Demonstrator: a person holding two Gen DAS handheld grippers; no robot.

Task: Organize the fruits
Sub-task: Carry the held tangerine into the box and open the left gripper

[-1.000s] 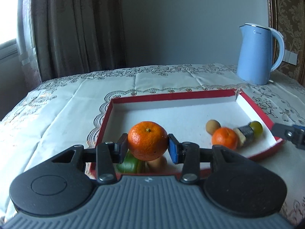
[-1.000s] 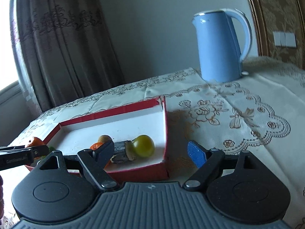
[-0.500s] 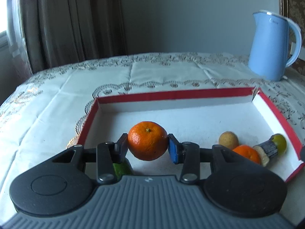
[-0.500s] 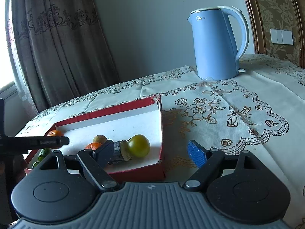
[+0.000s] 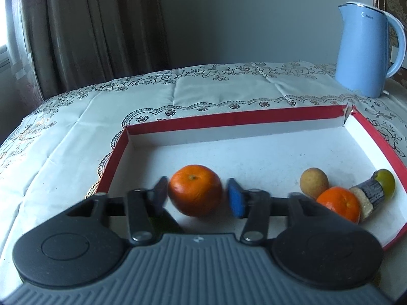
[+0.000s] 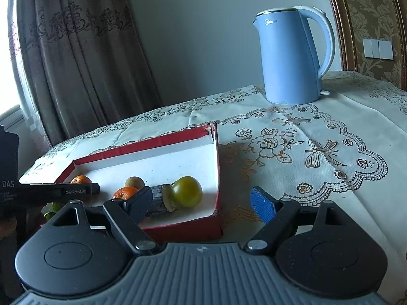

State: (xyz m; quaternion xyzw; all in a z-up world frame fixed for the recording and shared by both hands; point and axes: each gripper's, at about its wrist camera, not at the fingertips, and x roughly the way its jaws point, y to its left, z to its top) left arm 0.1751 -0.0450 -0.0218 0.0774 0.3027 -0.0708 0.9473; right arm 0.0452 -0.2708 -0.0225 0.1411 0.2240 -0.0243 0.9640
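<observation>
A red-rimmed white tray (image 5: 236, 119) lies on the tablecloth. My left gripper (image 5: 197, 198) is open over the tray's near left part; a big orange mandarin (image 5: 195, 190) sits between its spread fingers with a gap on each side, on or just above the tray floor. At the tray's right lie a brown round fruit (image 5: 314, 183), a smaller mandarin (image 5: 339, 204), a dark-skinned cut piece (image 5: 368, 195) and a green fruit (image 5: 386, 183). My right gripper (image 6: 201, 200) is open and empty at the tray's near right corner (image 6: 216, 213). A green fruit (image 5: 162, 222) is partly hidden behind my left finger.
A light blue kettle (image 6: 292, 58) stands at the back right on the embroidered tablecloth (image 6: 318, 152). Brown curtains (image 5: 89, 30) hang behind the table's far left edge. The left gripper's body (image 6: 56, 190) shows at the left of the right wrist view.
My left gripper moved forward over the tray and opened, letting go of the big mandarin. The right gripper stayed open and shifted slightly.
</observation>
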